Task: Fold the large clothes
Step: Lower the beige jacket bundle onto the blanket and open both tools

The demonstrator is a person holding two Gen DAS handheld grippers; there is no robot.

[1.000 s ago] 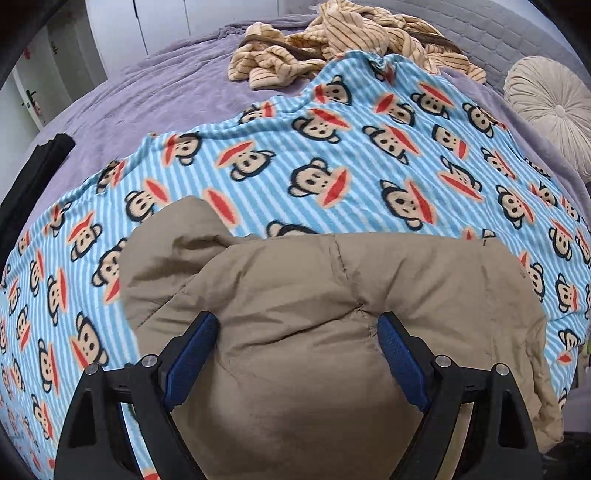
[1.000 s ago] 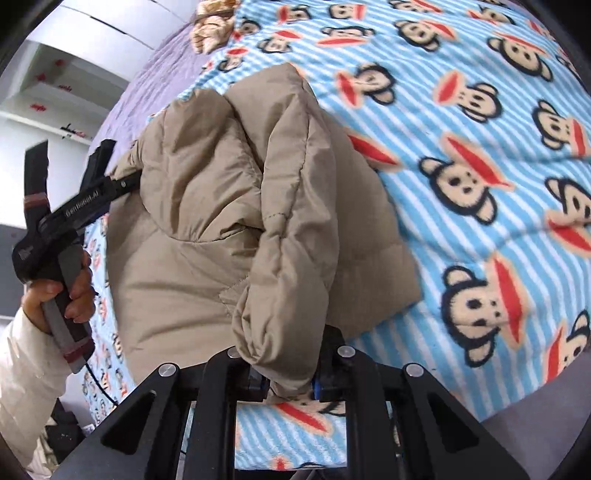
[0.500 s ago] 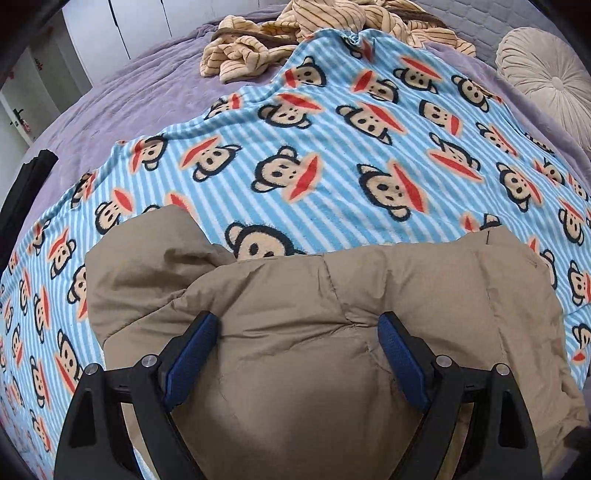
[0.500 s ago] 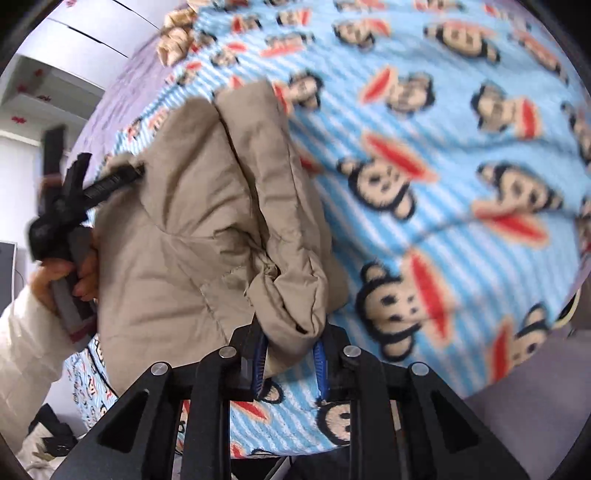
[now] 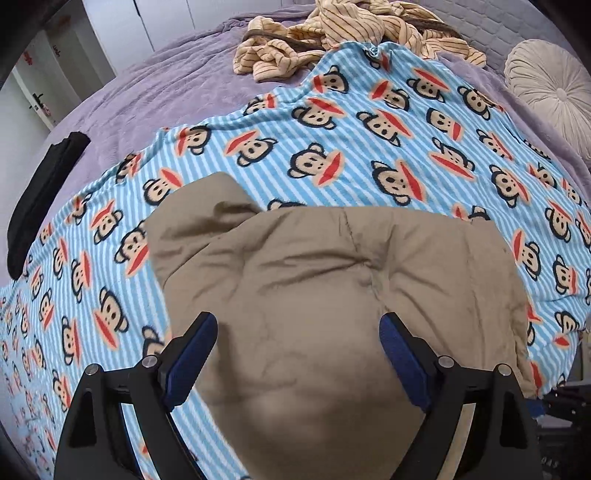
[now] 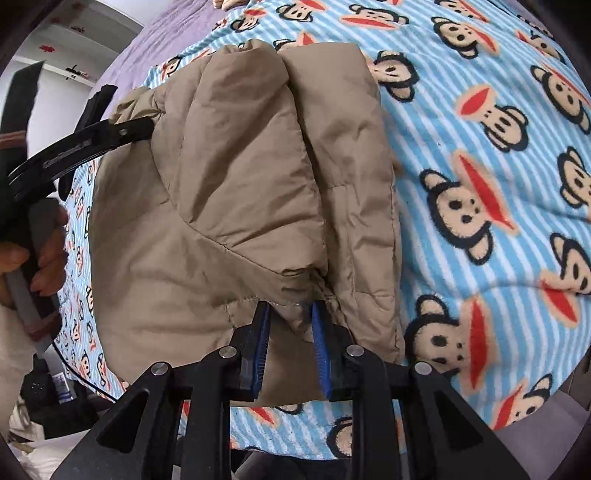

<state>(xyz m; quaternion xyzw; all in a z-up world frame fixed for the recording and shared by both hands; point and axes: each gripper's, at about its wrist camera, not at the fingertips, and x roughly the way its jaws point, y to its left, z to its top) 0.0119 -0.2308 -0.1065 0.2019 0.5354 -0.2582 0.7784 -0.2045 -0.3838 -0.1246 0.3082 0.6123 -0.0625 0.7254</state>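
A tan puffy jacket (image 5: 332, 280) lies folded on a blue striped monkey-print blanket (image 5: 332, 147). In the left wrist view my left gripper (image 5: 295, 354) is open, its blue pads wide apart over the jacket's near edge. In the right wrist view the jacket (image 6: 236, 192) lies in thick folded layers. My right gripper (image 6: 290, 321) has its blue pads slightly parted around a bunched fold at the jacket's near edge. The left gripper (image 6: 136, 127) shows there at the jacket's far left side, held by a hand.
The blanket covers a purple bed (image 5: 166, 74). A striped beige garment (image 5: 332, 33) lies bunched at the far end. A round cream cushion (image 5: 550, 88) sits at the far right. A black item (image 5: 40, 192) lies at the bed's left edge.
The right gripper's pads have parted a little around the fold they pinched before. The jacket's lifted fold has come down flatter on the blanket. The left gripper stays open.
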